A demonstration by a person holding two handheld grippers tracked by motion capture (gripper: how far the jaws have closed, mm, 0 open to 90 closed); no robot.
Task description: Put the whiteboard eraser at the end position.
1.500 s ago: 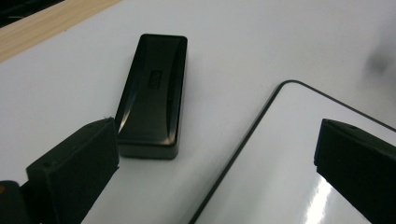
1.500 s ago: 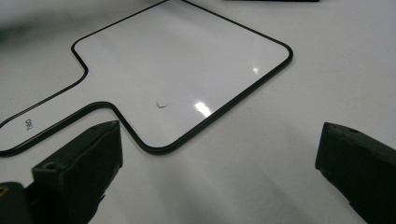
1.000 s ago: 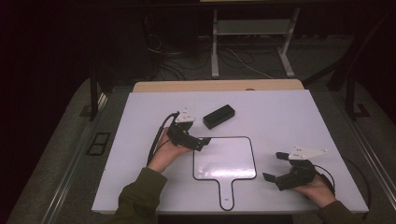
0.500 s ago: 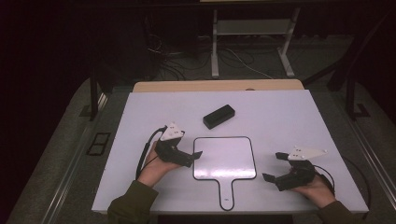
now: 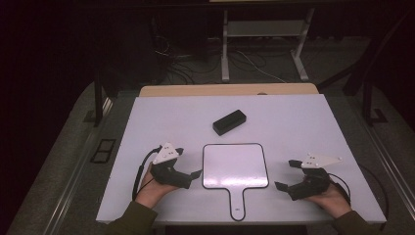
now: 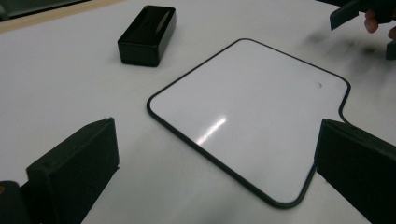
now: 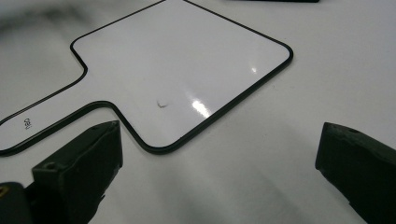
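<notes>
Paddle whiteboard [image 5: 235, 165] flat at the table's [image 5: 293, 122] near middle — not yet gripped.
Left gripper [image 5: 195, 175] just beside its left edge, right gripper [image 5: 285, 175] near its right, both wide and empty; black eraser [image 5: 229, 122] beyond — handling seems barely begun.

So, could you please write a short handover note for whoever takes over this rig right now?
Left gripper: open, empty, low over the table at the left edge of the paddle-shaped whiteboard.
Right gripper: open, empty, to the right of the whiteboard, clear of it.
Whiteboard: flat at the near middle of the table, handle toward the person, almost clean apart from one tiny mark.
Black eraser: behind the whiteboard, untouched.
Done: nothing gripped.
Left: probably pick up the eraser or steady the board; that is a guess.
</notes>
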